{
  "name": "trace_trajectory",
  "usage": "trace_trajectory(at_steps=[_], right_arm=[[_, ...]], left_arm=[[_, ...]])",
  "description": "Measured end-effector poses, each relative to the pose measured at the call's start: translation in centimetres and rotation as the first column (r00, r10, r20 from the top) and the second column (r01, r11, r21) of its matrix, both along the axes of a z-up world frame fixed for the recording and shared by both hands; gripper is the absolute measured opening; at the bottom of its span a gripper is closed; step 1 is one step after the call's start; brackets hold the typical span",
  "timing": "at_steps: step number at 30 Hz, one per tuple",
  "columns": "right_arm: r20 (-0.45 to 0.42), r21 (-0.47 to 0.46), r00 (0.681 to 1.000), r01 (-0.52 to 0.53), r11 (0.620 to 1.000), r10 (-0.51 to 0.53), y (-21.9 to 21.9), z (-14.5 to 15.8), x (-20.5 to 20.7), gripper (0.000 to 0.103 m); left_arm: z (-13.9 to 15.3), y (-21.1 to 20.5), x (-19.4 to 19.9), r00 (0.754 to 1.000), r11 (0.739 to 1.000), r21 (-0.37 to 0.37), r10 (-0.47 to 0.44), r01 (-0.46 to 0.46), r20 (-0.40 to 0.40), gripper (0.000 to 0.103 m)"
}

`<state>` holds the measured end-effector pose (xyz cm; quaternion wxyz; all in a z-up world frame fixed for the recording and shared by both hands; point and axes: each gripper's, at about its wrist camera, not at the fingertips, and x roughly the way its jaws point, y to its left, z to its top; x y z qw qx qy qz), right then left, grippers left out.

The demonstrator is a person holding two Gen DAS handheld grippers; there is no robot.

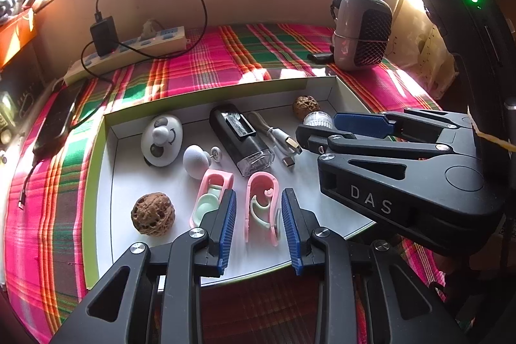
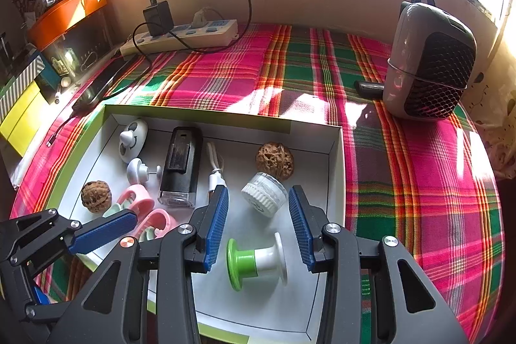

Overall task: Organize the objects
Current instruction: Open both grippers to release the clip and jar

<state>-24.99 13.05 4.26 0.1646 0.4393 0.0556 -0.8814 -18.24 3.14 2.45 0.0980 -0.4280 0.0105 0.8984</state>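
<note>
Two open tongs (image 1: 259,226) (image 2: 259,226) straddle pink clip (image 1: 262,208), green spool (image 2: 254,260).

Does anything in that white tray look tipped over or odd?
The green-and-white plastic spool lies on its side near the front of the shallow white cardboard tray. The ribbed round white cap behind it is tilted too. Nothing looks spilled or broken.

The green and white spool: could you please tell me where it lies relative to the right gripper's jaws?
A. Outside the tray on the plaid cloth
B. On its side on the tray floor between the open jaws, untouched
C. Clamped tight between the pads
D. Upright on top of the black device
B: the right wrist view shows the spool lying on its side on the tray floor, with clear gaps to both pads of the right gripper.
</note>
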Motion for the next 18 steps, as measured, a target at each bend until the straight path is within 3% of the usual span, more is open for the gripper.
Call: trace_trajectory(at_steps=[18], right_arm=[[-0.062,-0.041,0.997,0.035,0.999,-0.038,1.0,2.4,4.1,0.041]], left_arm=[[1.9,-0.9,2.8,0.997,0.999,0.014,0.039,-0.038,-0.059,0.027]])
